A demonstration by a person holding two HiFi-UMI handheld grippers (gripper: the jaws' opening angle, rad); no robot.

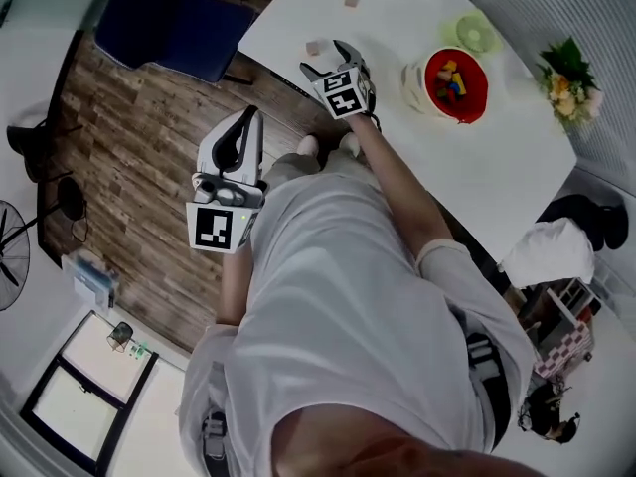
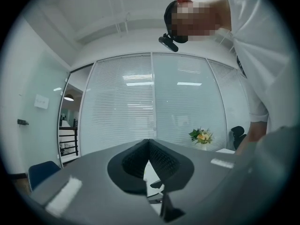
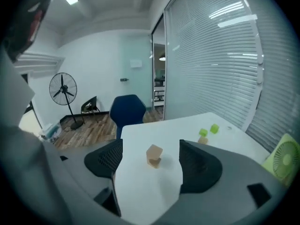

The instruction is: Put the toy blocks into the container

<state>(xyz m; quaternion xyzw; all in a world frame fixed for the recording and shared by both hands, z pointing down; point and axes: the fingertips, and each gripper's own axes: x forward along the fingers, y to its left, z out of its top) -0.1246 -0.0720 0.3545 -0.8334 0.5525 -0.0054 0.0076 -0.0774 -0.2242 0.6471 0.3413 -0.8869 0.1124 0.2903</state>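
Right gripper view: right tongs [image 3: 149, 146] stand wide open w/ nothing gripped; a tan block [image 3: 153, 154] sits on the white worktop [image 3: 150, 191] in the gap ahead of the pads, untouched. Risks, as I judge them: the block looks skewed to the pads, maybe tipped on an edge (can't tell for sure), so closing on corners could twist it or squirt it out. The worktop looks smooth, so a nudge from one pad would slide it, and in the head view it lies near the worktop edge on the chair side, so a bump could send it to the floor. The red container [image 1: 483, 102], already w/ coloured blocks [image 1: 450, 79] in it, is well apart from this block, so a weak pinch might drop it on the way. More green blocks [image 3: 214, 128] wait near the far edge. Left tongs [image 2: 149, 143] are closed, empty, held off the worktop, no help. Room: office w/ wood floor [image 1: 129, 137], blue chair [image 3: 127, 109], standing fan [image 3: 62, 89], glass wall w/ blinds [image 3: 211, 55], flowers [image 1: 564, 82] at the worktop corner.
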